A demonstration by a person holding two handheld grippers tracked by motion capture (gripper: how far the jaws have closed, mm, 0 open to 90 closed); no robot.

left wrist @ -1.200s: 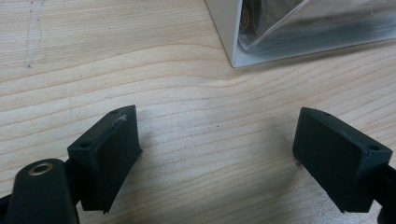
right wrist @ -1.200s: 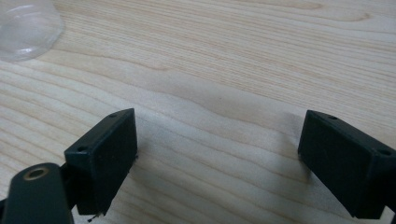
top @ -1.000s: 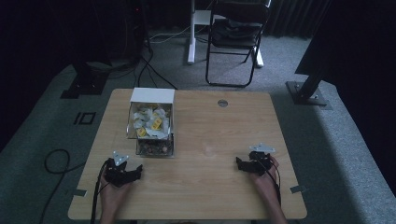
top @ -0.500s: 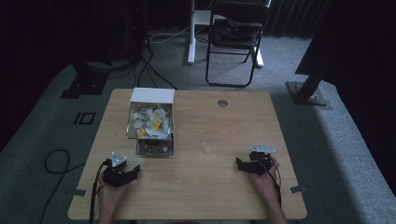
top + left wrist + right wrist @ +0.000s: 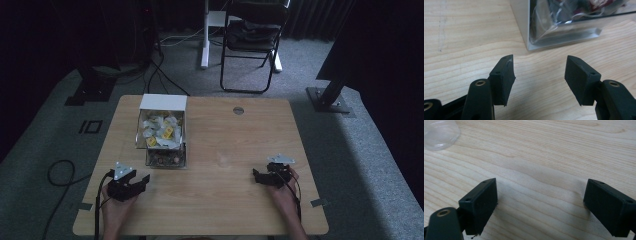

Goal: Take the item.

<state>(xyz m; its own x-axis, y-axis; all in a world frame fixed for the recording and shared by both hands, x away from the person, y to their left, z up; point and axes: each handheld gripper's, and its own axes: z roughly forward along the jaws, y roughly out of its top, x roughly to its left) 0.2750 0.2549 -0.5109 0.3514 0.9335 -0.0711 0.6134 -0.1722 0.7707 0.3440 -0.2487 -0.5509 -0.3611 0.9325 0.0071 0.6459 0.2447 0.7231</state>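
Your left gripper [image 5: 140, 181] rests low on the wooden table [image 5: 225, 145] near the front left edge, jaws spread apart with nothing between them. In the left gripper view its pads [image 5: 504, 75] point at the near corner of the clear container [image 5: 559, 25], just short of it, not touching.

That container [image 5: 161, 135] sits left of centre, its white lid [image 5: 163, 102] at the far end; inside are pale and yellow packets [image 5: 160, 131], too small to identify, possibly wrapped sachets.

Your right gripper [image 5: 261, 176] lies well apart at the front right, jaws wide open over bare wood. In the right gripper view, a clear plastic edge [image 5: 439, 133] shows at upper left.
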